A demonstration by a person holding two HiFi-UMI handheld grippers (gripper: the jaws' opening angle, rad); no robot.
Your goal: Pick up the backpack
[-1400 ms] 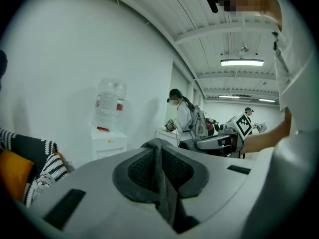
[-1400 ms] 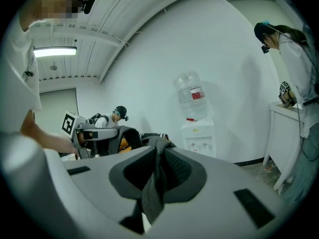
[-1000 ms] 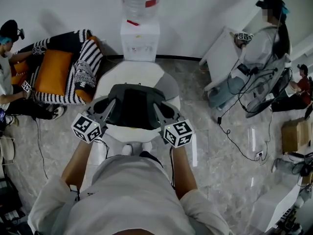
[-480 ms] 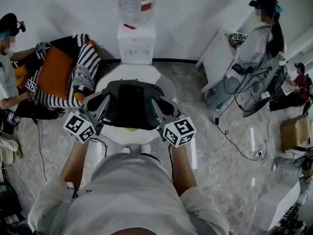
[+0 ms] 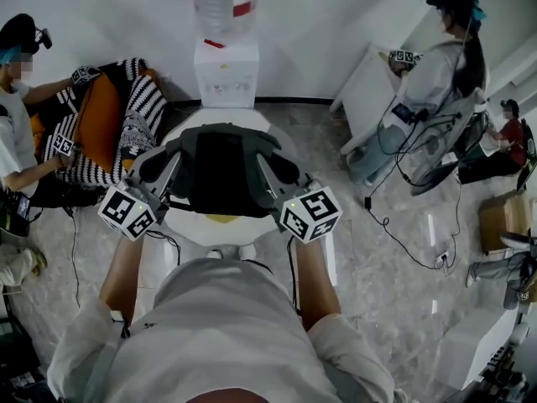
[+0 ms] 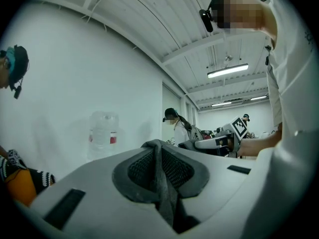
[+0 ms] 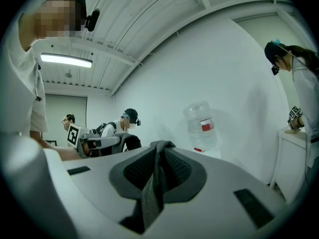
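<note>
The dark backpack hangs between my two grippers over a white round table. At its left side my left gripper is shut on a grey shoulder strap; the webbing runs pinched between the mesh pads. My right gripper is shut on the other strap in the same way. Both grippers point level, away from me. From the left gripper view the right gripper shows across the bag, and the right gripper view shows the left one.
A water dispenser with a bottle stands against the wall behind the table. A striped armchair with an orange cushion stands at left beside a seated person. More people, a white desk, floor cables and a cardboard box are at right.
Both grippers have risen with the backpack, which now looks larger and nearer in the head view; the marker cubes have spread slightly apart.
</note>
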